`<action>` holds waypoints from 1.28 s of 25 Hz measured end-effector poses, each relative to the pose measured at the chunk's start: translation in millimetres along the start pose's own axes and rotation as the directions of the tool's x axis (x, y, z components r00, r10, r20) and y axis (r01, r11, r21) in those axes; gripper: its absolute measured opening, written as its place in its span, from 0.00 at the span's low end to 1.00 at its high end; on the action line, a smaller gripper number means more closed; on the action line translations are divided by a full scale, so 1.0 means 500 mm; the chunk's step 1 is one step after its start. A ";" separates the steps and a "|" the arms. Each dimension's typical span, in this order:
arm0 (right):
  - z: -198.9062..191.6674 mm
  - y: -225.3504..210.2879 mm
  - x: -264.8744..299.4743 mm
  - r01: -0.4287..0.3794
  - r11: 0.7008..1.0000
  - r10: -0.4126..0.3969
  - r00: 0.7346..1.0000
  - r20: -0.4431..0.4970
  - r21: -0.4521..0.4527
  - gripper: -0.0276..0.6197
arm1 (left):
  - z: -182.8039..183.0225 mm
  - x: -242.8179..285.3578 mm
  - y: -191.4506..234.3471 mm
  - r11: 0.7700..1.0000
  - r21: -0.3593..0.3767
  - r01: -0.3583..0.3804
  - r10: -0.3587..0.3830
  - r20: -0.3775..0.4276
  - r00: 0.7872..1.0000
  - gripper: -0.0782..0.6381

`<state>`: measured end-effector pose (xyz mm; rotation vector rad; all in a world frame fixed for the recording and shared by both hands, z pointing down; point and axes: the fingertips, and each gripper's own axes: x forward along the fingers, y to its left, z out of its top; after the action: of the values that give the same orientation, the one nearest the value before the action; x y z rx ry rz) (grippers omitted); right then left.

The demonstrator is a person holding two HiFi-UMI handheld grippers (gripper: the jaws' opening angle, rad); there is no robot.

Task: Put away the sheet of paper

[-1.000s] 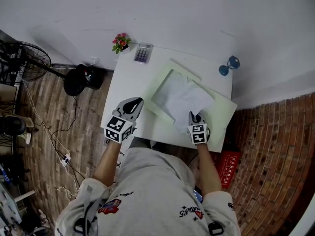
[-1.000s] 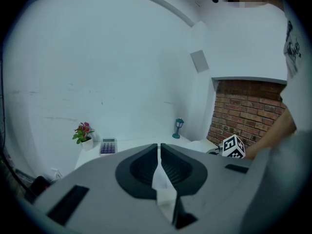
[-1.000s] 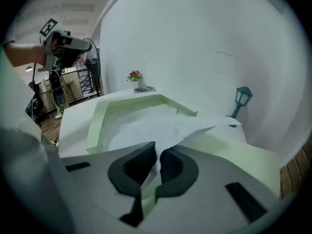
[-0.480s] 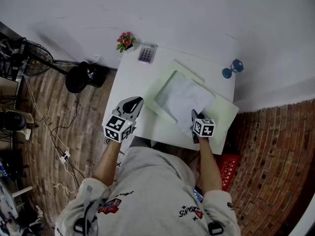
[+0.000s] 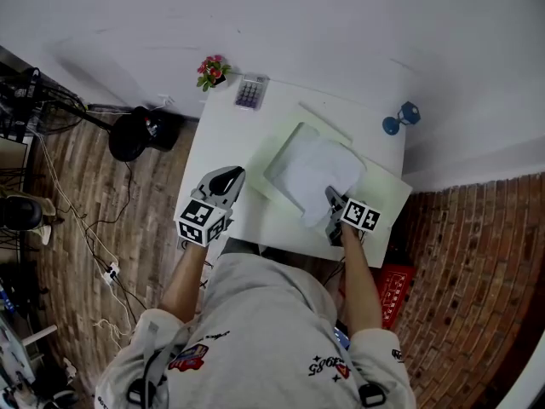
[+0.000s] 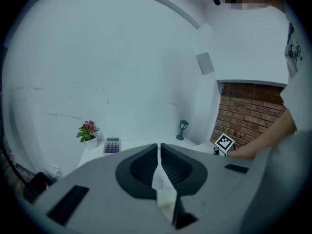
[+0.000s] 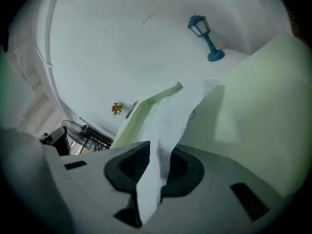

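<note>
Floor (image 5: 77, 220): wood-pattern planks ran down the left. A fan (image 5: 25, 100) stood at the far edge with a black round thing (image 5: 140, 135) beside it, and cables (image 5: 106, 258) trailed toward the person.
Wall (image 5: 298, 15): plain white right across the top, with the table set against it.
Table (image 5: 217, 143): white. Flowers (image 5: 210, 71) sat at its far left corner, and a calculator (image 5: 249, 92) lay just beside them.
Left gripper (image 5: 228, 175): it hung over the table's near left part, apart from the folder. It was clenched, jaws together, with a white sliver wedged low between them; I couldn't tell what that was.
Folder (image 5: 383, 190): pale green, lying skewed across the table's right half.
Paper (image 5: 311, 169): there it was, white and rumpled, lying on the middle of the folder. Its near edge rose up to the right gripper.
Right gripper (image 5: 332, 201): it was over the folder's near part. Its jaws had just been opening and stood apart. The paper's edge ran loose between them, and the pads were not pressing on it, so it was released.
Lamp (image 5: 400, 118): small and blue, at the table's far right corner.
Crate (image 5: 390, 295): red, low down by the table's near right corner.
Brickwork (image 5: 477, 271): red brick filled the right side.
</note>
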<state>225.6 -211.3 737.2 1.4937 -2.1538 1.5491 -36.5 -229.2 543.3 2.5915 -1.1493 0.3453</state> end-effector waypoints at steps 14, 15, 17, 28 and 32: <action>0.035 -0.032 0.000 0.027 0.994 -0.036 0.995 0.088 0.102 0.04 | -0.002 0.033 0.005 1.000 -0.008 0.016 -0.016 -0.019 1.000 0.16; 0.034 -0.029 0.006 0.025 0.995 -0.033 0.996 0.083 0.102 0.04 | -0.003 0.034 0.005 1.000 -0.008 0.015 -0.015 -0.021 1.000 0.16; 0.035 -0.021 0.018 0.020 0.994 -0.029 0.997 0.077 0.106 0.04 | -0.004 0.036 0.007 1.000 -0.010 0.015 -0.016 -0.025 1.000 0.16; 0.058 0.028 0.091 0.027 0.996 -0.031 0.998 0.045 0.082 0.04 | -0.005 0.046 0.020 1.000 -0.018 0.007 -0.008 -0.029 1.000 0.16; 0.058 0.039 0.113 0.039 0.997 -0.041 0.999 0.031 0.074 0.04 | -0.009 0.043 0.032 1.000 -0.026 -0.001 0.001 -0.031 1.000 0.16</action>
<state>194.7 -269.8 742.5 1.5841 -2.0923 1.6180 -34.9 -252.2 557.2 2.5546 -1.1373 0.3670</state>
